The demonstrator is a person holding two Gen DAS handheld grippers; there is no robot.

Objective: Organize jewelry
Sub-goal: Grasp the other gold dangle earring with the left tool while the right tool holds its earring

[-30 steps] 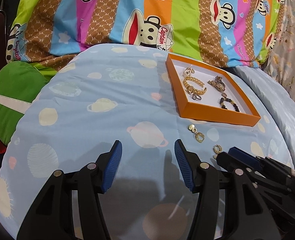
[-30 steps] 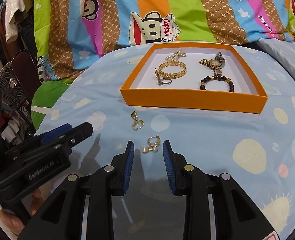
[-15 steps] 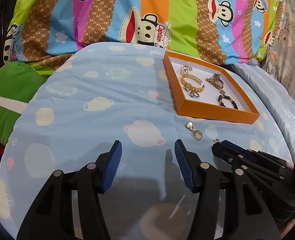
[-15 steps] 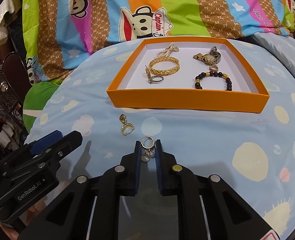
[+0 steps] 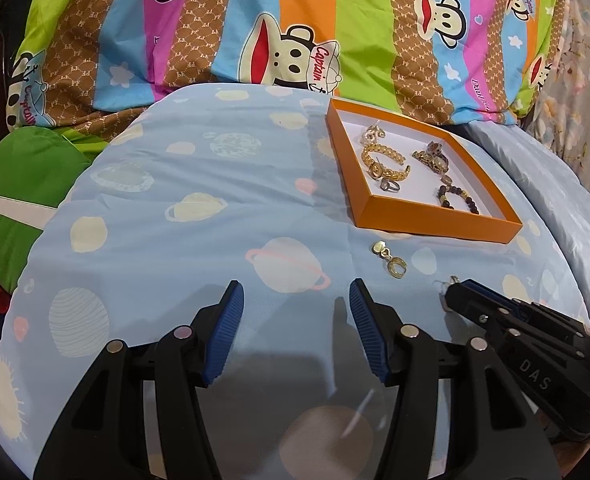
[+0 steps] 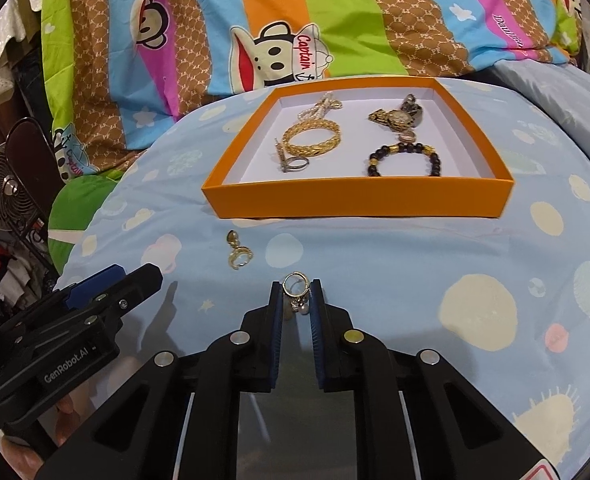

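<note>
One gold earring (image 6: 295, 290) clamped in right tool (image 6: 296, 300), low over the bed (image 6: 375, 264); orange box (image 6: 355, 200) lies straight ahead beyond the tips. Second earring (image 6: 237, 254) ahead-left, nearer left tool (image 5: 293, 312), which gapes empty.

Shiny gold metal earring (image 6: 295, 289), matt orange card box (image 6: 359, 198), smooth cloth bedsheet (image 6: 415, 256)
</note>
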